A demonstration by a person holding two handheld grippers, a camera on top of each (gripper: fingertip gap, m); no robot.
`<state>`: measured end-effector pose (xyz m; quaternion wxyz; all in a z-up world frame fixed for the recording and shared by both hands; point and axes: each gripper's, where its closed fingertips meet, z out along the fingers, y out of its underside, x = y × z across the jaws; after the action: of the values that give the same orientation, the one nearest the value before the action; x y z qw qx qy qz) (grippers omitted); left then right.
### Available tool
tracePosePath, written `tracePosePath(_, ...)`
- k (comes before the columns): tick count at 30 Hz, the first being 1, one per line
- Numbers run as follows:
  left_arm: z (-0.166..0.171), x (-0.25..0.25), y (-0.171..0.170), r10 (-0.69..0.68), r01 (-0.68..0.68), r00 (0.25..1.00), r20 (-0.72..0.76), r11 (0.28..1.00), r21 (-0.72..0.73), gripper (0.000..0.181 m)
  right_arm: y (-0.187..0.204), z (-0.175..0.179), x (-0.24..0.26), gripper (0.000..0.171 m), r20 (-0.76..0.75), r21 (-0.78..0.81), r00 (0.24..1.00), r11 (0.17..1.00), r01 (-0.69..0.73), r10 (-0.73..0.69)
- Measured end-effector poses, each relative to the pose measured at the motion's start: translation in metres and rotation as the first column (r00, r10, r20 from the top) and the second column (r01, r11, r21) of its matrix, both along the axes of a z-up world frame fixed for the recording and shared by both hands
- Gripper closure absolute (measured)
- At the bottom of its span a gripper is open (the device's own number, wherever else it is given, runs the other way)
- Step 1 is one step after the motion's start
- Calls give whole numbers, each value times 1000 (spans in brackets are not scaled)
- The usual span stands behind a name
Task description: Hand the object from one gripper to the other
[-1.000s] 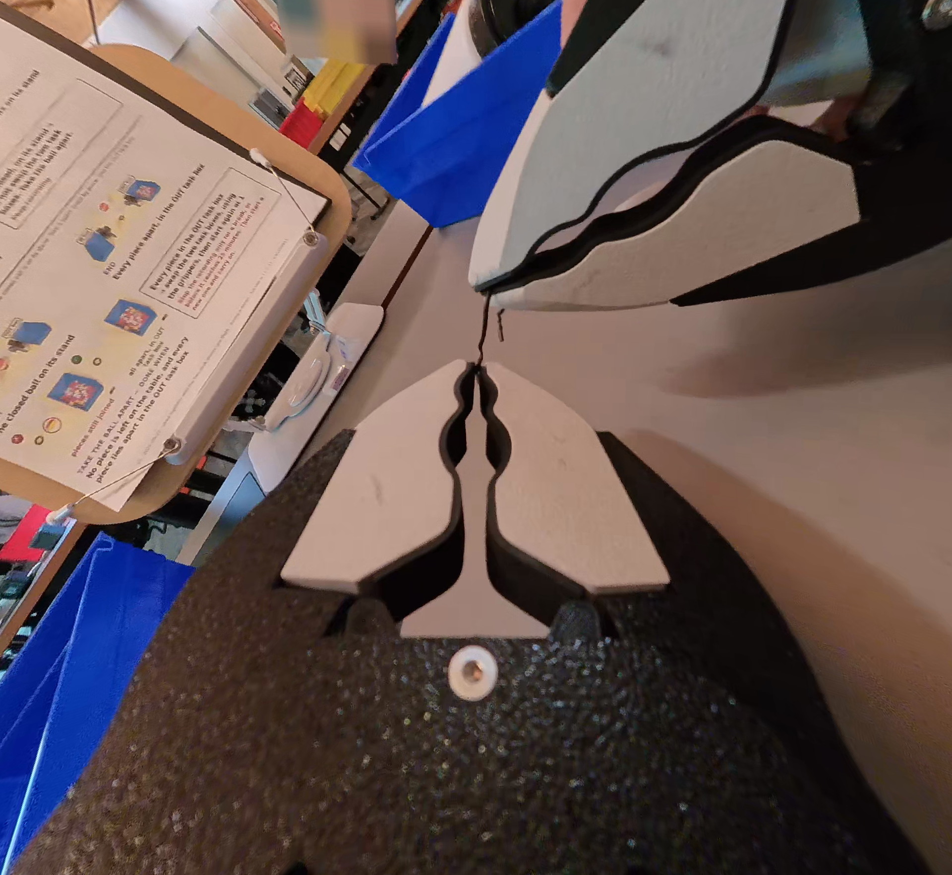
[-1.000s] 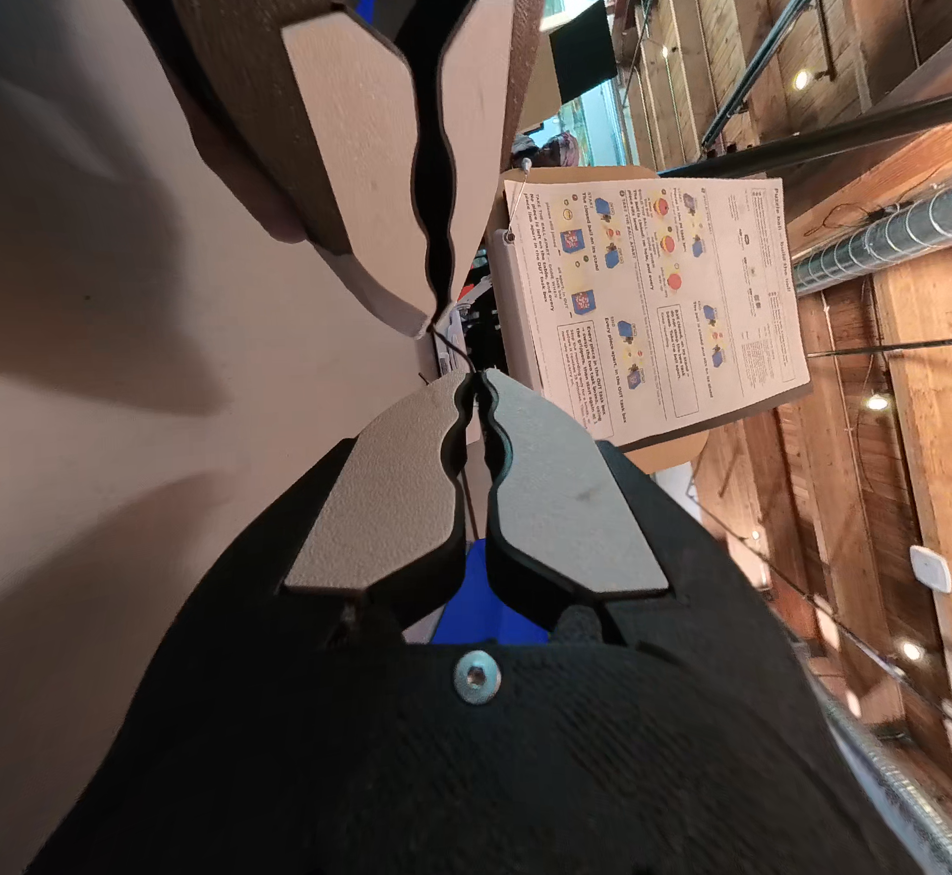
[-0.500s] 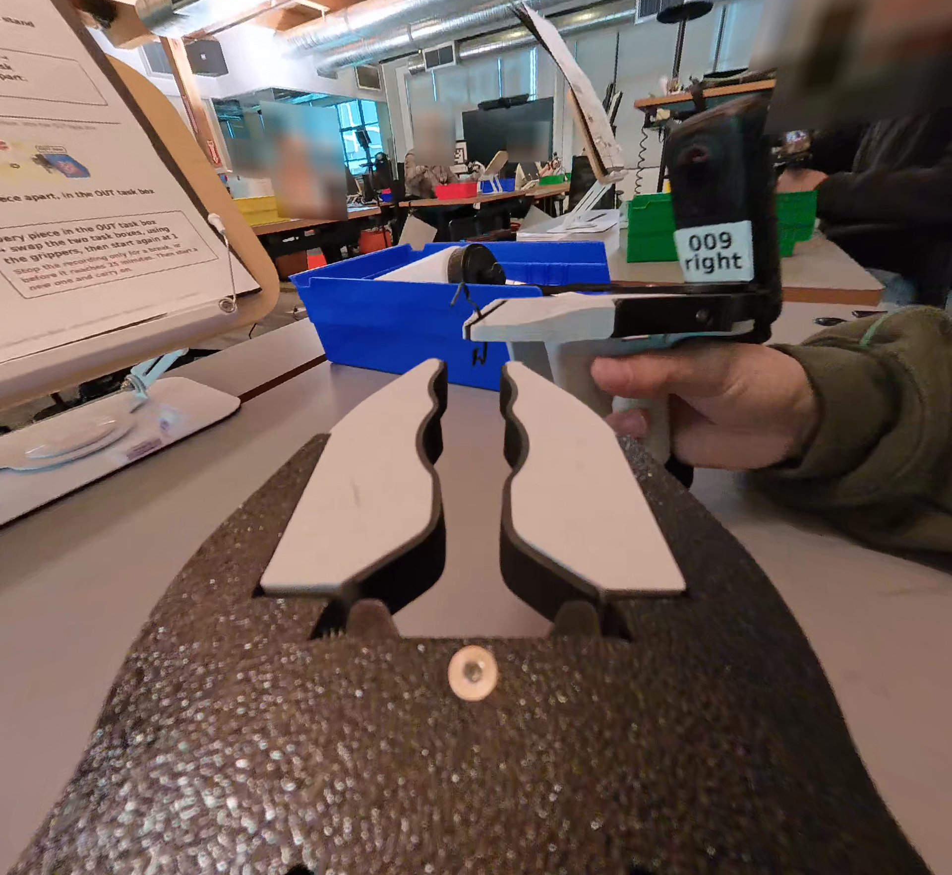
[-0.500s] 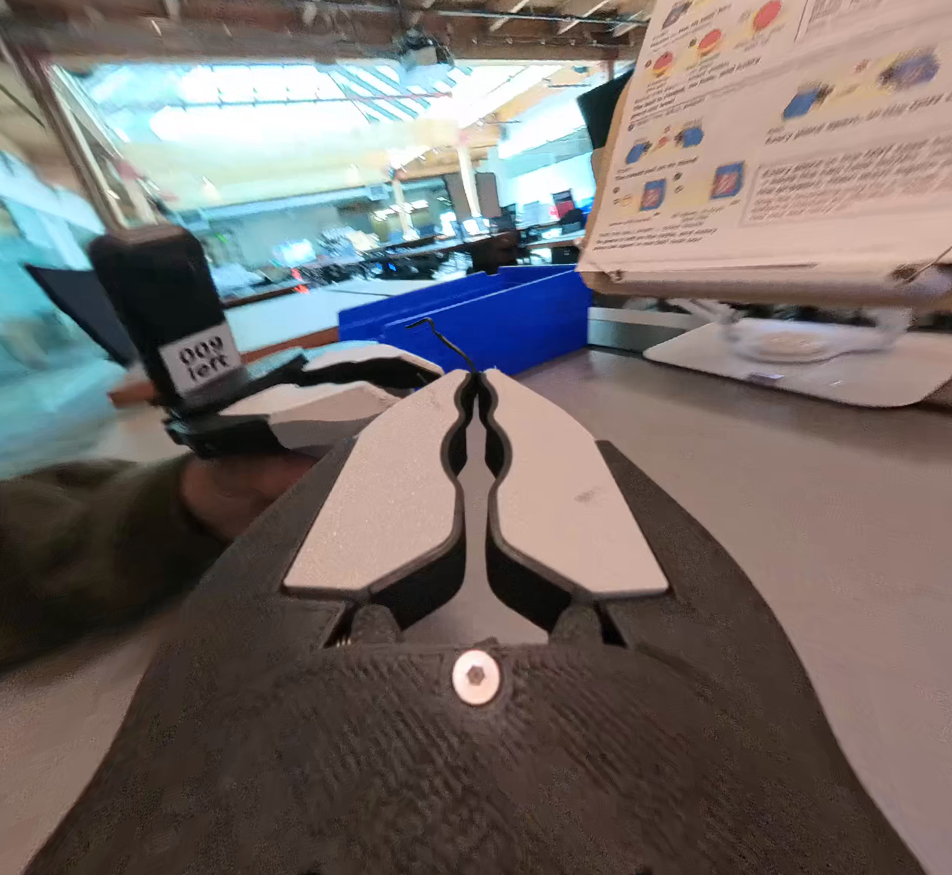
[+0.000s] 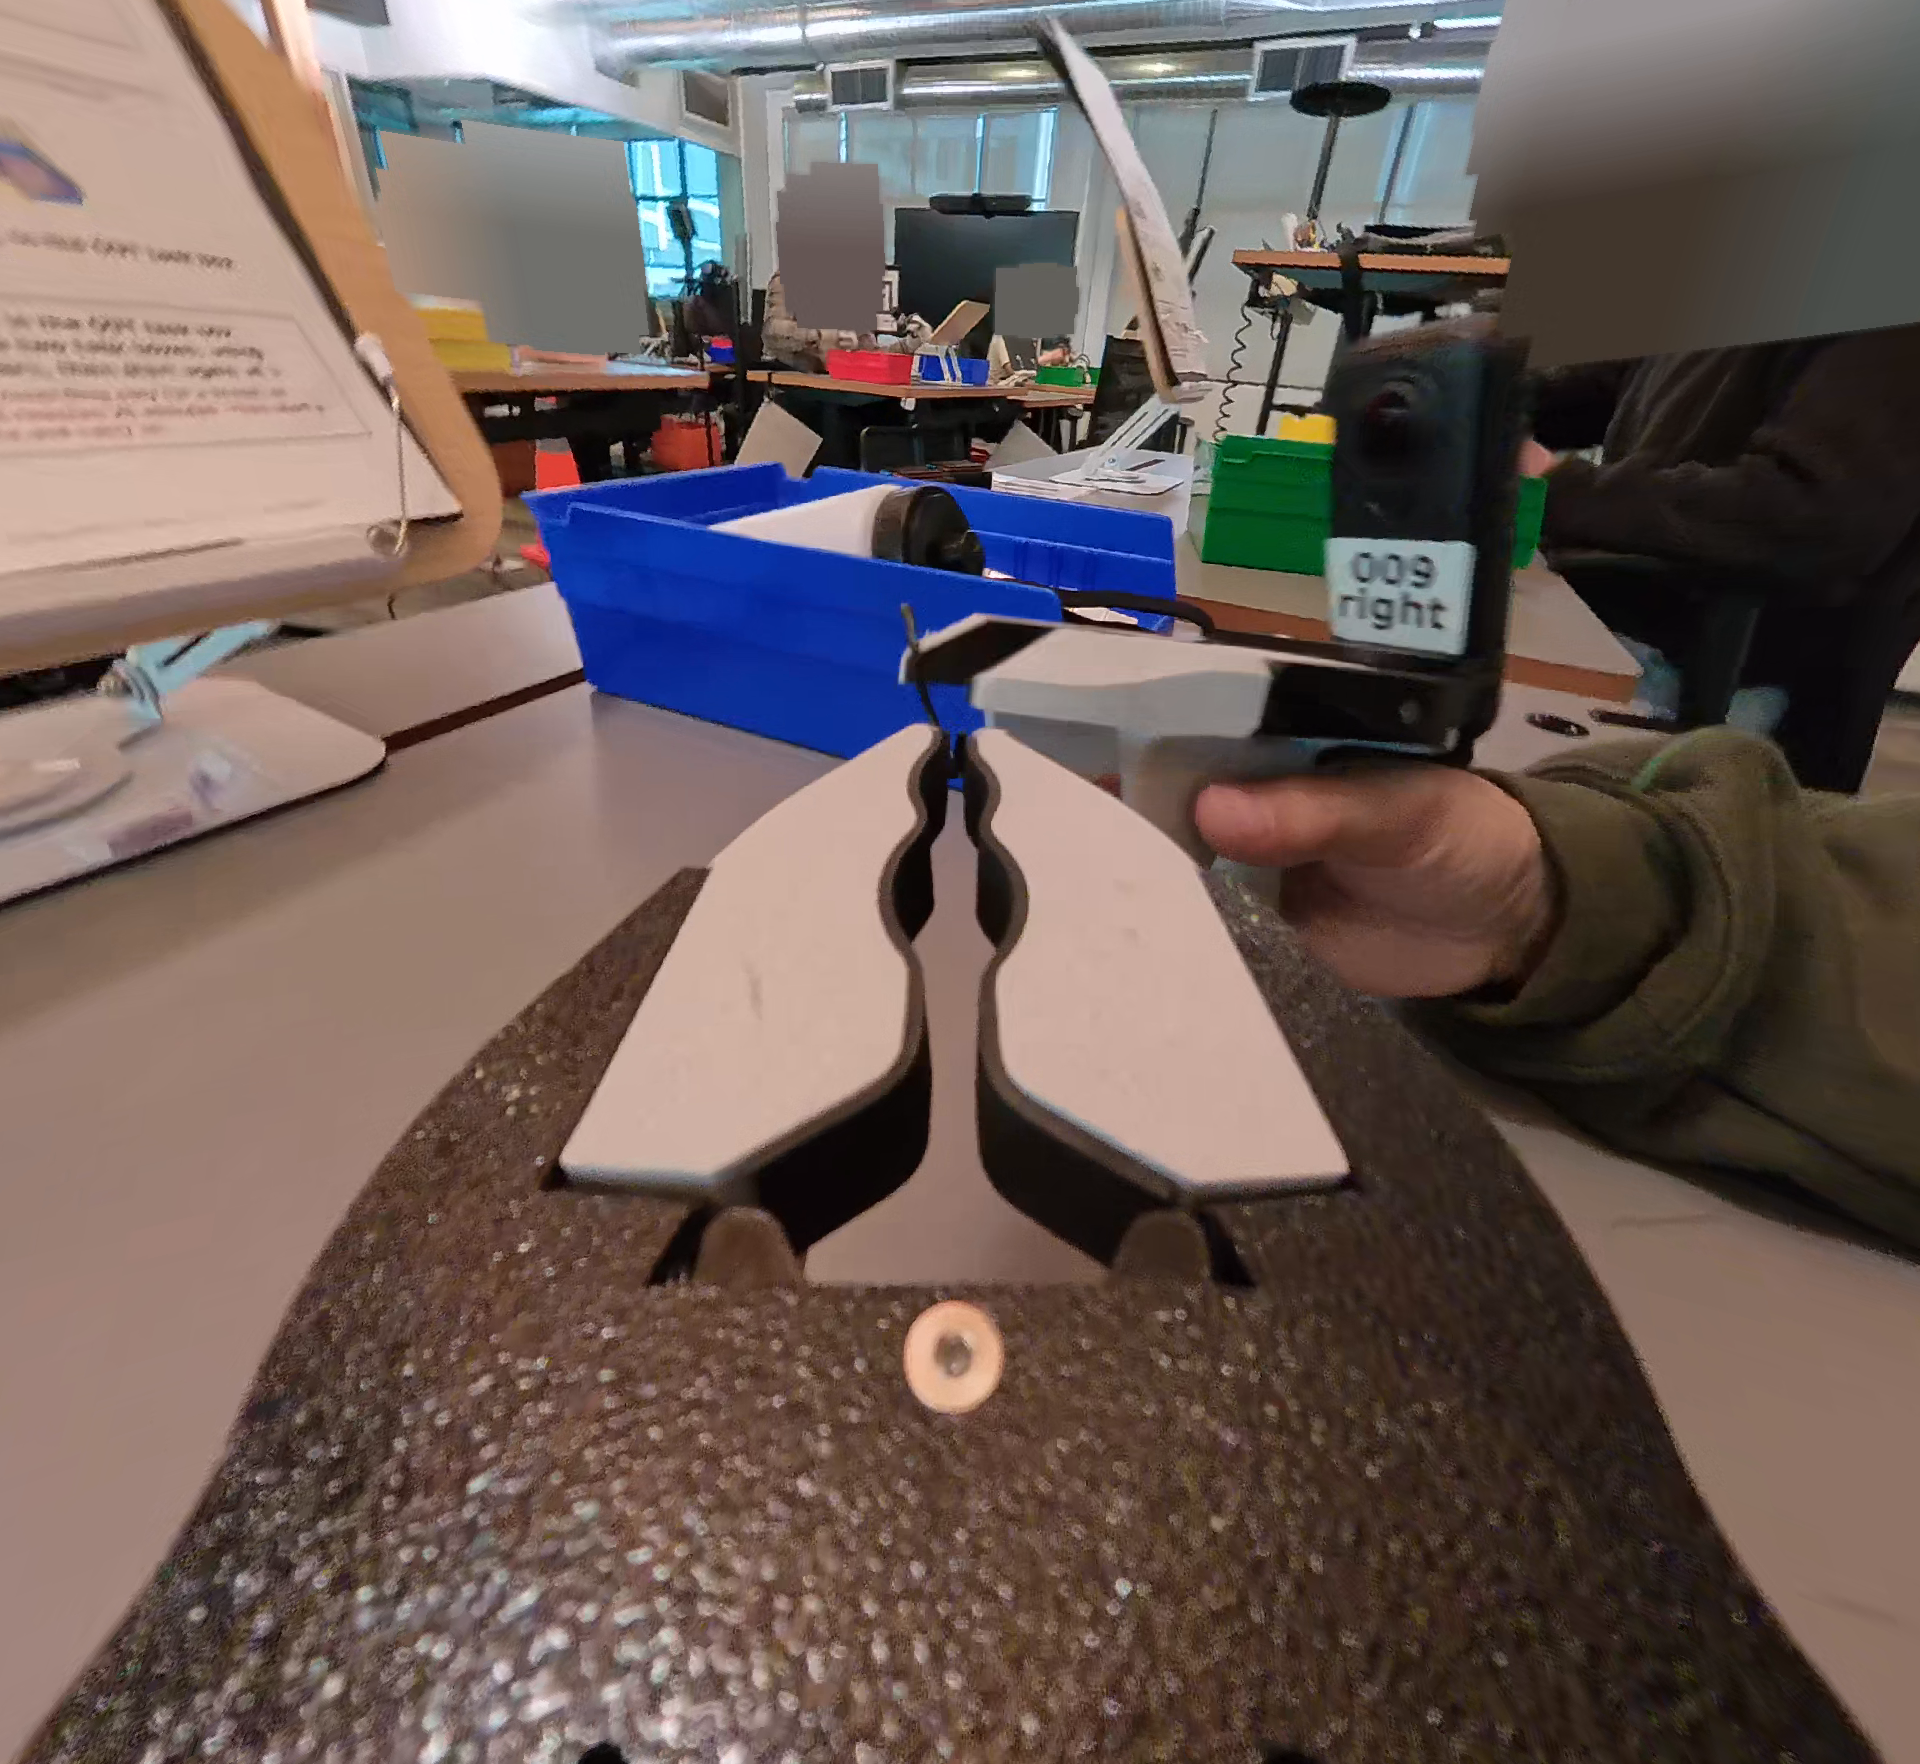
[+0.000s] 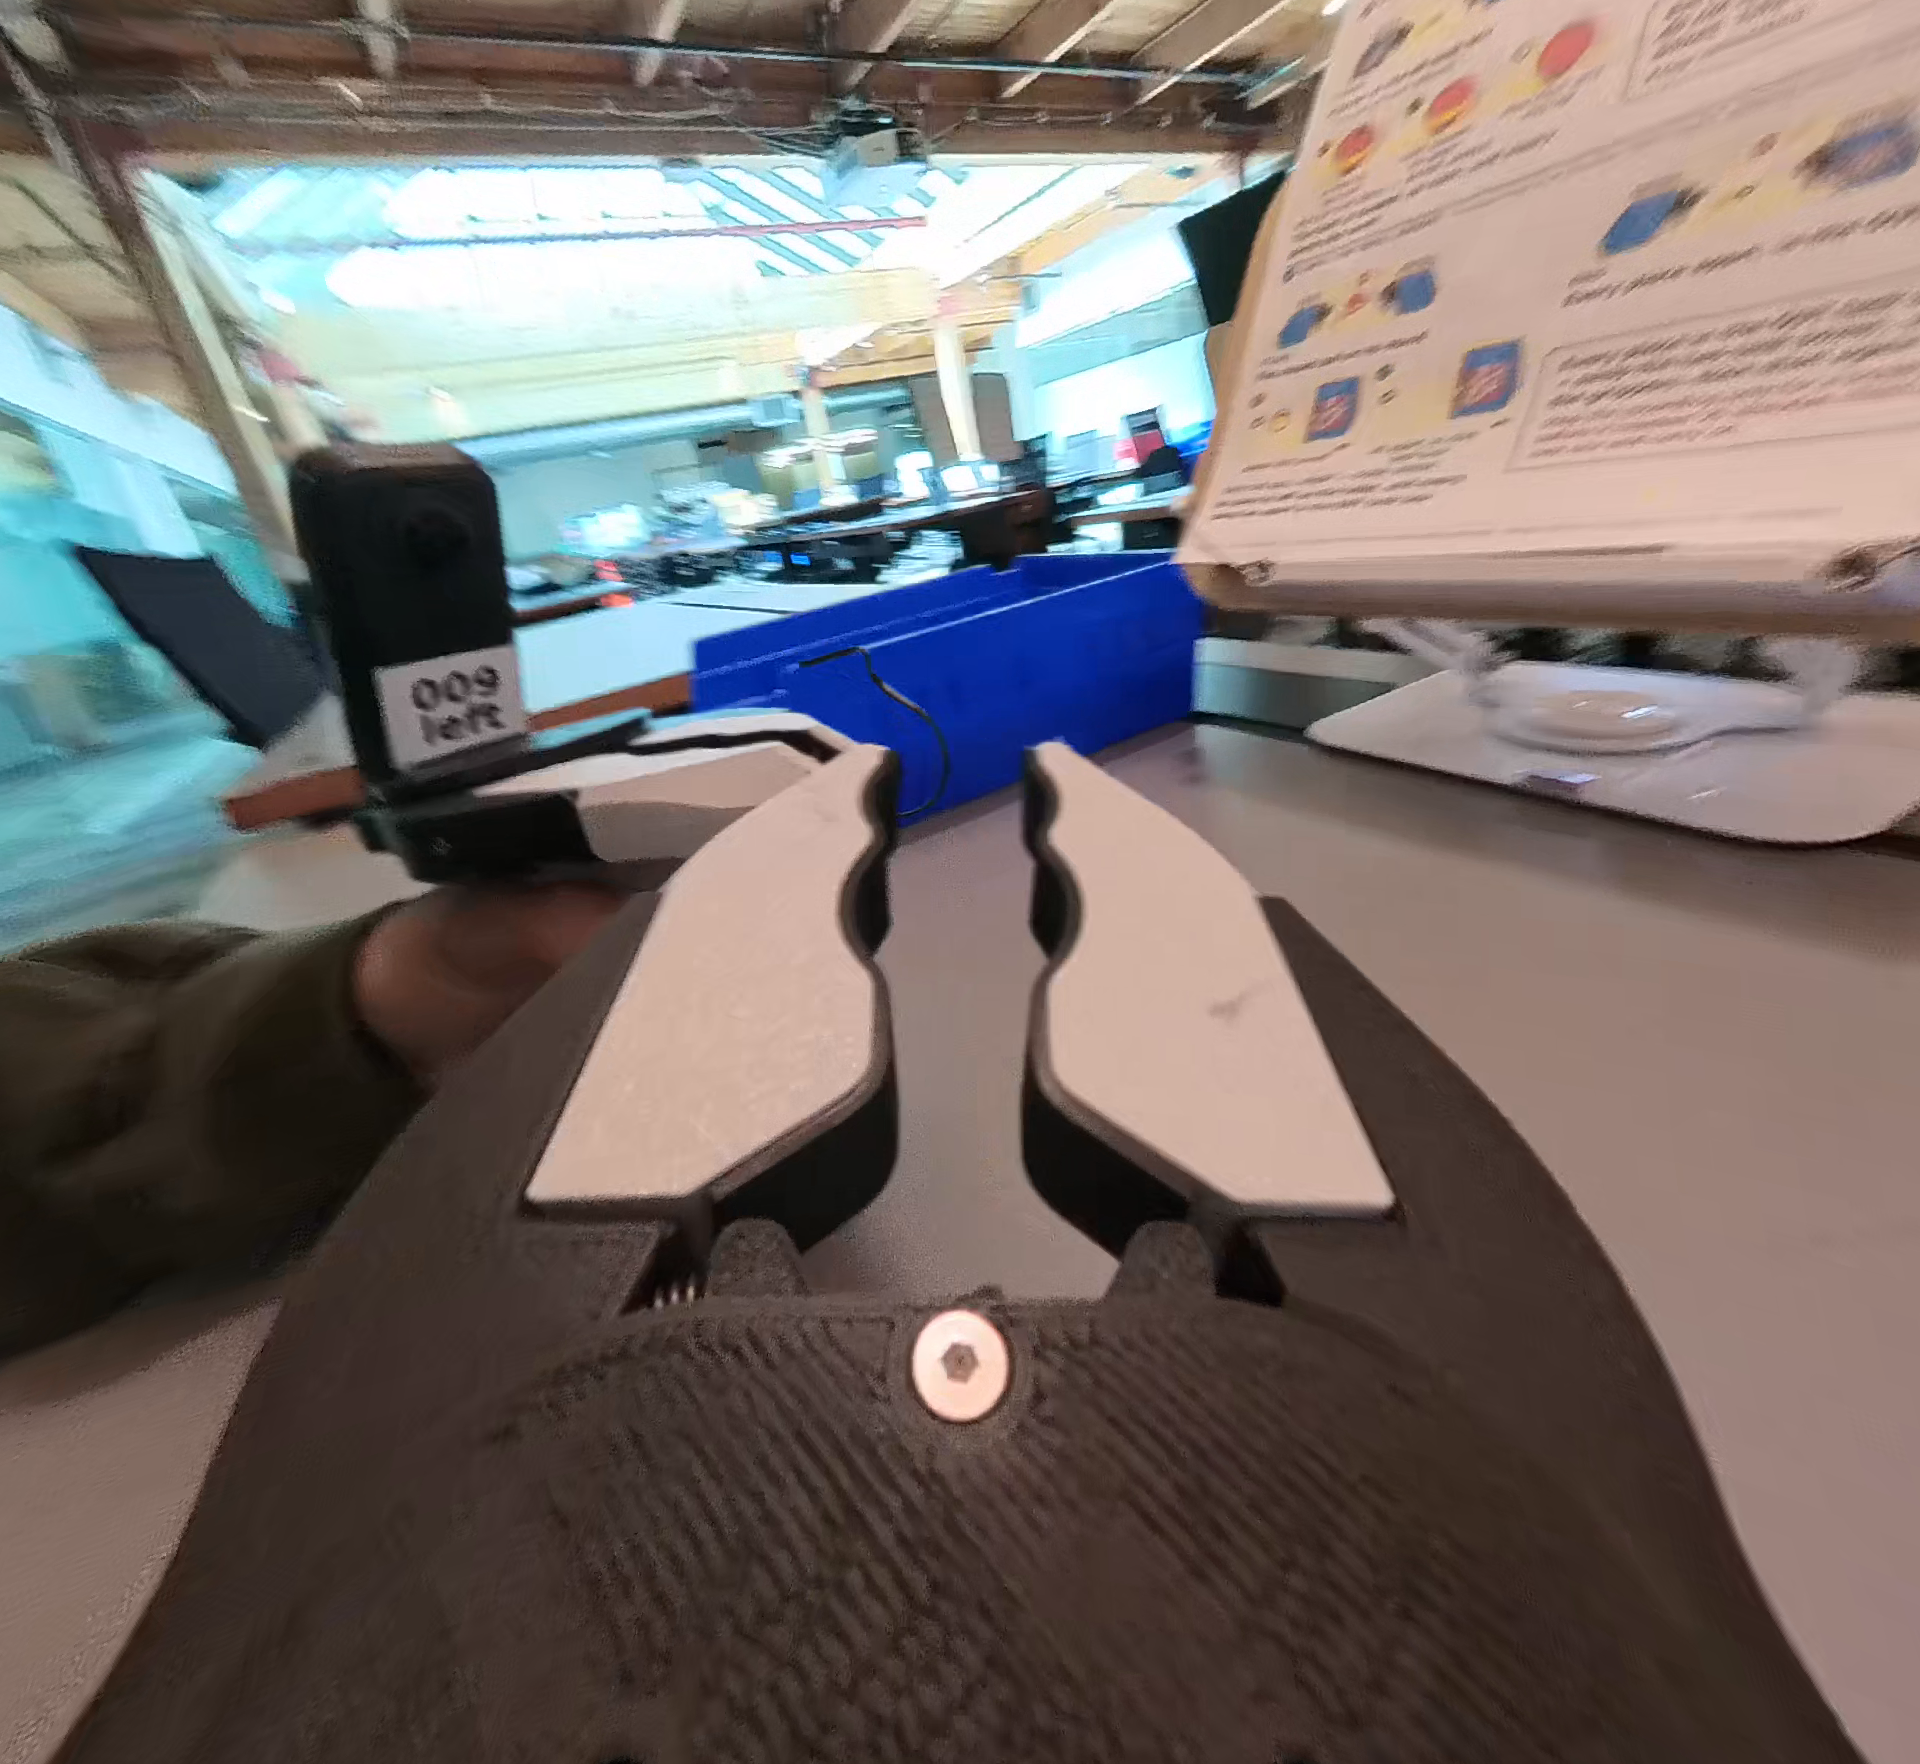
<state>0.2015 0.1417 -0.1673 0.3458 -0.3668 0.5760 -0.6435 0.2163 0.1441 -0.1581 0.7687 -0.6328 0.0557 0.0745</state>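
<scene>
Two grippers are seen tip to tip in front of the bin (image 5: 727, 613), above the table (image 5: 312, 987).

In the left wrist view, the left gripper (image 5: 956, 764) is drawn nearly together at its tips, and a thin black wire (image 5: 940, 748) is pinched there. The wire is set roughly upright, and its top end shows against the near wall of the bin. The right gripper (image 5: 948, 675) is brought in from the right, across the front of the bin, with its tips just above those of the left gripper. It is seen side-on, so its opening is better judged from the other view. The hand (image 5: 1382, 873) that carries it is kept well to the right of the bin.

In the right wrist view, the right gripper (image 6: 956, 758) is held apart, and nothing is clamped in it. The wire (image 6: 935, 727) is seen as a curved line in front of the bin (image 6: 1039, 634), in line with the gap between the fingers, and it appears to be touched by neither. Its lower end is hidden behind the left-hand finger, where the tips of the left gripper (image 6: 821, 746) are also partly covered.

The wire is therefore judged to be carried by the left gripper alone. A straight pull-back of the right gripper, away from the bin, is judged to be what is called for next, with the wire's long axis kept between its fingers.
</scene>
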Motion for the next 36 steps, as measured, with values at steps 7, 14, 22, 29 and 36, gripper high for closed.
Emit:
tracePosePath(7,-9,7,16,-50,-3,983,-178,958,-286,179,2,-16,-4,137,838,-58,523,928,369,-156)
tracePosePath(14,-16,8,13,-149,27,957,-251,902,-431,180,11,-28,-8,152,985,-10,155,870,493,-76)
tracePosePath(22,-14,6,6,-217,73,944,-248,872,-485,179,12,-28,-8,166,994,13,89,859,511,-68)
tracePosePath(29,-7,4,8,-168,86,970,-177,915,-395,167,9,-22,-6,171,968,5,215,871,492,-127)
tracePosePath(36,13,-7,16,-205,168,977,-55,905,-391,159,-6,6,-34,171,610,12,791,999,46,-43)
